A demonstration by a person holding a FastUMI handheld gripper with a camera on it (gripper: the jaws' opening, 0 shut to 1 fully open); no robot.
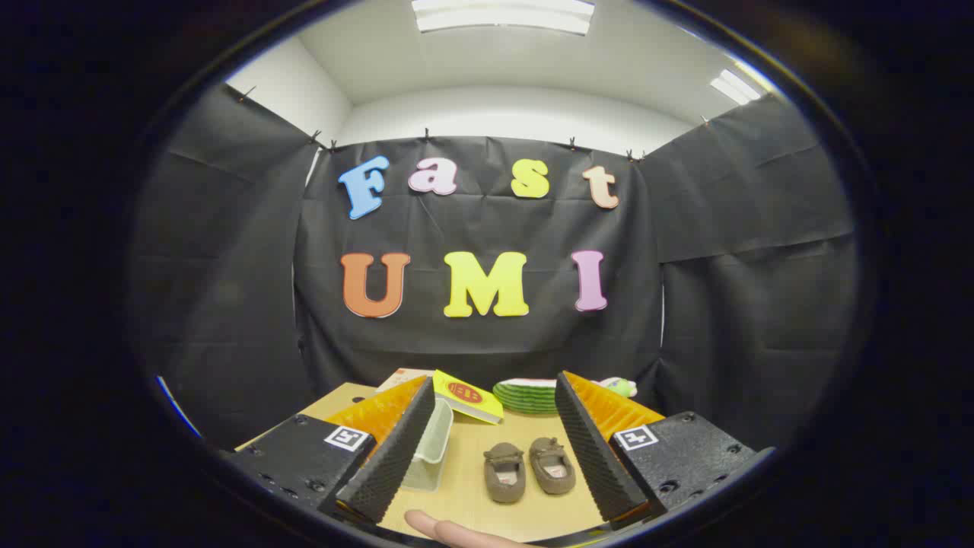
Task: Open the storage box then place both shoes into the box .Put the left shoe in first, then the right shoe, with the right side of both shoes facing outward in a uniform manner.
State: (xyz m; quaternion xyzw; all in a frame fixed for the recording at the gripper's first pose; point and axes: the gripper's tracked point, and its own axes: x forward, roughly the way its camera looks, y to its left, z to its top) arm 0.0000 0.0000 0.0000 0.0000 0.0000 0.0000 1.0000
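Black cloth walls close in a pale wooden desk (464, 487); the tool (487, 457) hangs above its near edge, fingers spread wide and empty. Two brown shoes (529, 468) lie side by side just ahead between the fingers, and the clear storage box (430, 449), yellow lid (468, 397) raised, sits beside the left finger. Risk, as I judge it: the pair nearly touches, so gripping one shoe may drag the other or take the wrong one first, and the light box may slide when loaded.

Fingers (487, 449): spread wide, holding nothing.
Shoes: 2 brown shoes (529, 469) side by side on the counter (472, 502), between the fingers.
Storage box (430, 450): clear, beside the left finger.
Fingertip (445, 529): a person's, nearest the camera.
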